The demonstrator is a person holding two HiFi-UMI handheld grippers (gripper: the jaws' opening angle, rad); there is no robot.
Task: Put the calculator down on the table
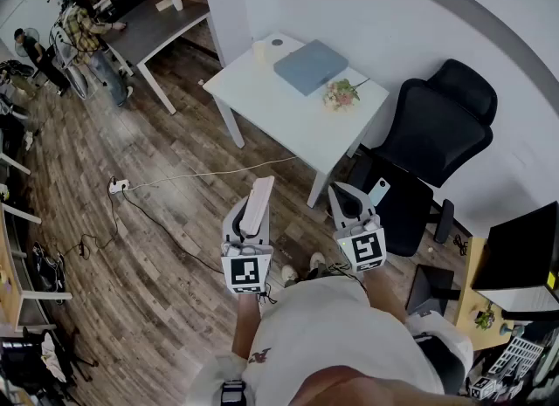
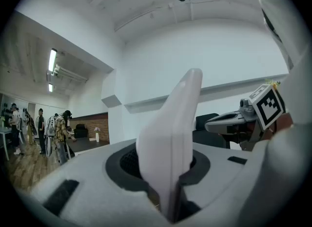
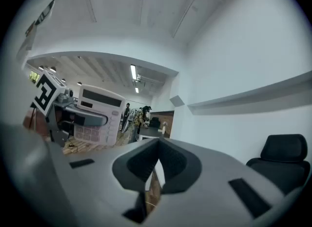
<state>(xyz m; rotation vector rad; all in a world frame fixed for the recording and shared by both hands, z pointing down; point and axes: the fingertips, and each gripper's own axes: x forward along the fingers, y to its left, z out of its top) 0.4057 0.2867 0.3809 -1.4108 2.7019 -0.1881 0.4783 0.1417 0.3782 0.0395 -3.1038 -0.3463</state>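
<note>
The calculator (image 1: pixel 257 206) stands on edge in our left gripper (image 1: pixel 248 223), whose jaws are only narrowly apart and pinch its near end. We hold it in the air over the wooden floor (image 1: pixel 166 221), apart from the white table (image 1: pixel 284 125) ahead. Our right gripper (image 1: pixel 344 193), just beside it, has its jaws fully together on nothing. On the table lie a bunch of flowers (image 1: pixel 341 92) and a flat grey-blue case (image 1: pixel 310 65); a black office chair (image 1: pixel 441 125) stands beside it.
</note>
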